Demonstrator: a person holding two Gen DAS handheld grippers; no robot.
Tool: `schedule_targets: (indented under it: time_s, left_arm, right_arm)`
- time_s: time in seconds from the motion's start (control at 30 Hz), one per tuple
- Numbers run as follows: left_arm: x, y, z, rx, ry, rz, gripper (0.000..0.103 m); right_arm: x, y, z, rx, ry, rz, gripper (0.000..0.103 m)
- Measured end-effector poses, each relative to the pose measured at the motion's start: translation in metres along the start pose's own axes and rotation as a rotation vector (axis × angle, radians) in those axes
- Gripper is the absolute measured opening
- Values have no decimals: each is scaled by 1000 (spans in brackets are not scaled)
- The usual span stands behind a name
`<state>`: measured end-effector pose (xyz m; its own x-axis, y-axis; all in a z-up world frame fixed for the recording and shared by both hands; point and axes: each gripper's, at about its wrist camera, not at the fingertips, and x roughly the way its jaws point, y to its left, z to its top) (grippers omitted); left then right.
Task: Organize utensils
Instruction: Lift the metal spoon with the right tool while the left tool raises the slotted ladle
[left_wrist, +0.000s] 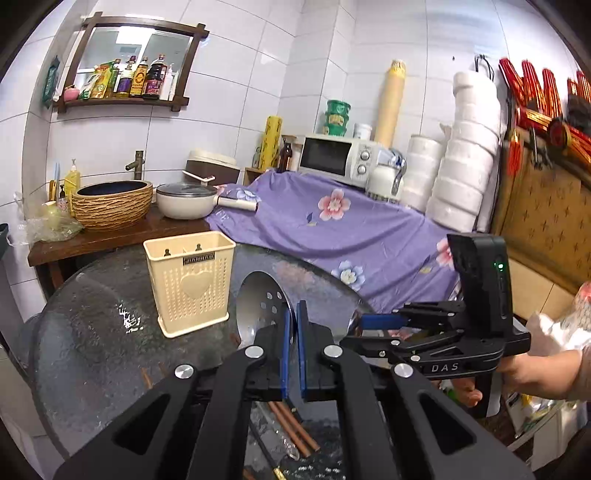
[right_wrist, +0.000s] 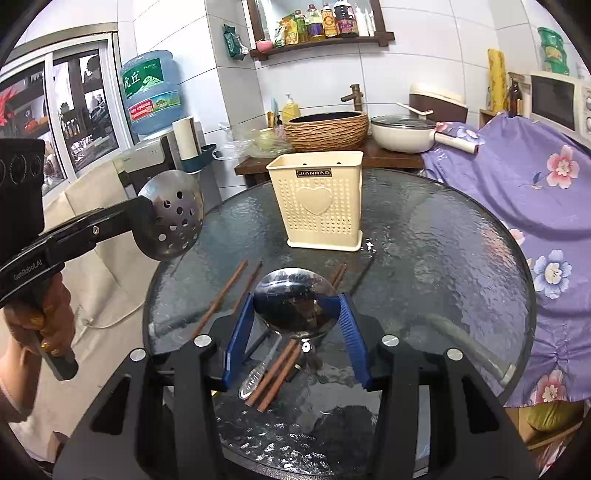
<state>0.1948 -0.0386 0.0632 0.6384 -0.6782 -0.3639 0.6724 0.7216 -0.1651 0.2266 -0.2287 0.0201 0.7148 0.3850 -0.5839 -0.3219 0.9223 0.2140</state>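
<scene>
We hold a spoon in each gripper above the glass surface (right_wrist: 424, 236).
Our left gripper (left_wrist: 293, 334) has its fingers pinched on a slotted spoon (left_wrist: 258, 299); our right gripper's (right_wrist: 295, 332) fingers clasp a ladle (right_wrist: 295, 301) by its bowl. Chopsticks (right_wrist: 275, 373) lie below; the cream holder (right_wrist: 317, 199) stands beyond.

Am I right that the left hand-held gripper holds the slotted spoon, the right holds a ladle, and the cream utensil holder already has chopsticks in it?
Not quite: in both wrist views the cream utensil holder looks empty, and the chopsticks still lie on the glass table. The left hand-held gripper does hold the slotted spoon, the right the ladle.
</scene>
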Motion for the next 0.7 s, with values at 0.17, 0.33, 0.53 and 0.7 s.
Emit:
schedule_targets:
  time_s: [0.17, 0.33, 0.53, 0.7]
  left_arm:
    - [3, 12, 17, -57, -15, -35, 3]
    - [4, 32, 36, -170, -45, -100, 3]
    - [4, 45, 72, -227, -95, -156, 3]
    - [2, 47, 104, -240, -156, -194, 3]
  right_arm:
    - [4, -1, 20, 1, 29, 30, 47]
    - [1, 0, 45, 11, 20, 63, 47]
    - [-4, 1, 77, -5, -3, 73, 47]
    - [-11, -1, 111, -14, -29, 79, 47]
